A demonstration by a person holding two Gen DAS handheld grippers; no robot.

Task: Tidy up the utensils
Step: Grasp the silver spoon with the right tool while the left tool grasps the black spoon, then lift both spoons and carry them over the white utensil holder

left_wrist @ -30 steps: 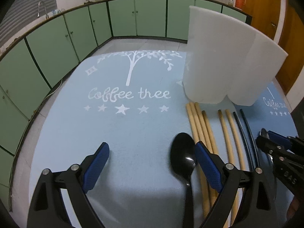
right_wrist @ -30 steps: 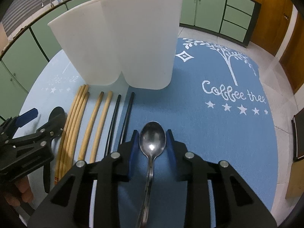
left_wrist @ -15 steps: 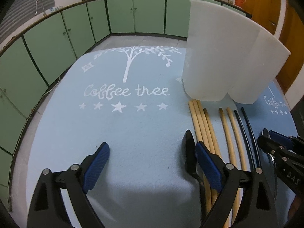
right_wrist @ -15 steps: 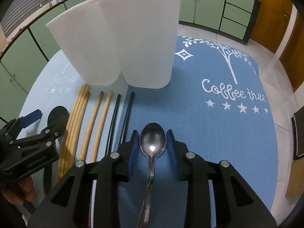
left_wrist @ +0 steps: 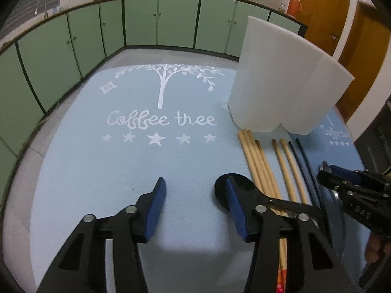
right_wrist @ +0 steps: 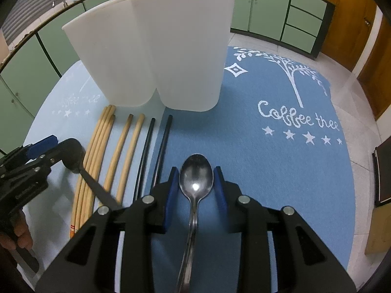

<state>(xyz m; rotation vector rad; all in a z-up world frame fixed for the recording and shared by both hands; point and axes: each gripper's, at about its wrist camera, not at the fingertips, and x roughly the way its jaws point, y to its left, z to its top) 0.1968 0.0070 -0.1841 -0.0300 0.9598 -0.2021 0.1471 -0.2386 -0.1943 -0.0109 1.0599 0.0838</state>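
While clamping the steel spoon (right_wrist: 195, 179) in the right gripper (right_wrist: 195, 171), has just been closing left gripper's (left_wrist: 195, 188) jaws, apart on nothing, above open mat (left_wrist: 97, 171); black spoon (left_wrist: 244, 183), 8 chopsticks (left_wrist: 259, 161) rightward.

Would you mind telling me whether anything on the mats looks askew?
The black spoon lies askew: its handle crosses the wooden chopsticks, while every other utensil lies roughly parallel before the white holder.

Left claw (left_wrist: 193, 205) jaws just narrowed (nothing between them), black spoon (left_wrist: 223, 191) now tilted behind right pad
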